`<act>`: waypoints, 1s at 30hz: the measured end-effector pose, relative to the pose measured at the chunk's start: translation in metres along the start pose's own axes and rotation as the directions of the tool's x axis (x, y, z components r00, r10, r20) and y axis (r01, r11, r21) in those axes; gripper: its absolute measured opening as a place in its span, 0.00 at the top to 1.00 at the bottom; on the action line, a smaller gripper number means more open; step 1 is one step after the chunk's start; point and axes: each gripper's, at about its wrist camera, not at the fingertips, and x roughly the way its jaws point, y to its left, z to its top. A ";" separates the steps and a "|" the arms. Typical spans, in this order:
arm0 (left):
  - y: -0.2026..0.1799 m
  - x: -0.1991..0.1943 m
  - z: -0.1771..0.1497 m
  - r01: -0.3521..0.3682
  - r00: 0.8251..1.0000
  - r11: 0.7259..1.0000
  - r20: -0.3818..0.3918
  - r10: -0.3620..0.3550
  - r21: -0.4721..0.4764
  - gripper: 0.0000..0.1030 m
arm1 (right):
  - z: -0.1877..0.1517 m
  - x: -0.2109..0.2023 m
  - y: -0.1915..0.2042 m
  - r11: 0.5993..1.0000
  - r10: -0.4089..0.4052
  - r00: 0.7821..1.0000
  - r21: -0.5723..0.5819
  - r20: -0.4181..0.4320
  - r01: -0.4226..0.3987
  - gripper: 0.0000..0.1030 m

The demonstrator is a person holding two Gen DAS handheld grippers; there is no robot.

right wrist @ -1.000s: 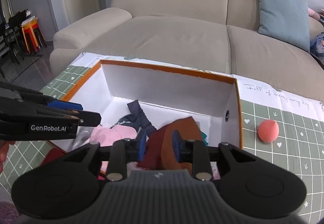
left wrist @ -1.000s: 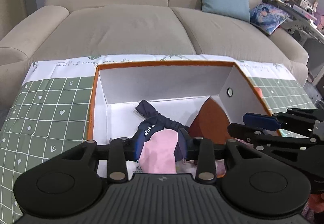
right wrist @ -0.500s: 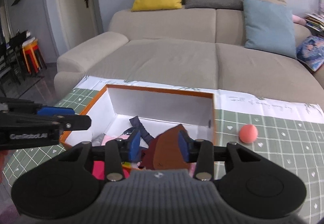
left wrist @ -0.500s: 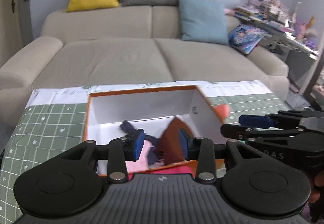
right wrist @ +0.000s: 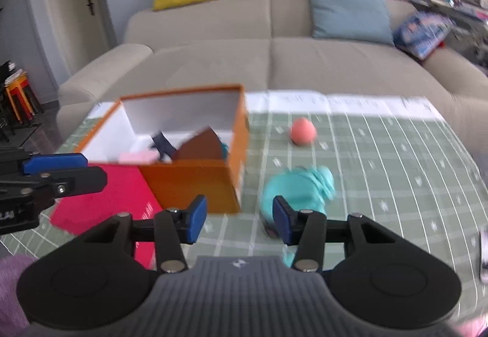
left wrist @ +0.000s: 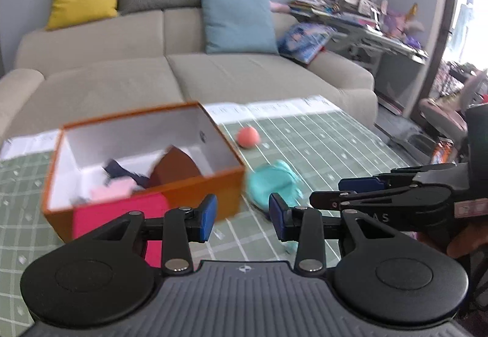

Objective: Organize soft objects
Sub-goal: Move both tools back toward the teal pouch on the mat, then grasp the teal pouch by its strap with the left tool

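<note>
Both grippers empty. Left hand-held gripper (left wrist: 242, 216) has its jaws apart, nothing between them. Right hand-held gripper (right wrist: 239, 219) also released, its jaws have just been opening, nothing between the pads.

Teal cloth (right wrist: 297, 189) lies on the surface (right wrist: 381, 160) just right of the orange box (right wrist: 195, 181), near edge. Pink ball (right wrist: 303, 131) sits farther back, well apart from the box. Box already holds brown, pink and navy soft items.

Risks: frames are blurred, so a fast reach may miss the cloth; a jaw could clip the box wall and shove it; a shallow pinch lets the cloth slip; the ball may roll if nudged.
</note>
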 end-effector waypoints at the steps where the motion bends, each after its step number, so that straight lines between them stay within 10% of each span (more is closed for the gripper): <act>1: -0.004 0.003 -0.003 0.006 1.000 1.000 -0.015 -0.006 0.001 0.57 | -0.006 0.000 -0.006 1.000 -0.008 1.000 0.010 -0.015 0.008 0.54; 21: -0.047 0.092 -0.024 0.096 0.974 0.994 -0.203 -0.104 -0.047 0.37 | -0.050 0.039 -0.104 0.952 -0.139 0.973 0.244 -0.186 0.183 0.54; 25: -0.050 0.112 -0.023 0.116 0.968 0.990 -0.215 -0.131 -0.082 0.29 | -0.054 0.056 -0.119 0.934 -0.161 0.954 0.273 -0.252 0.230 0.74; 30: -0.059 0.145 -0.019 0.114 0.960 0.989 -0.246 -0.133 -0.089 0.27 | -0.054 0.071 -0.127 0.936 -0.128 0.961 0.290 -0.246 0.199 0.76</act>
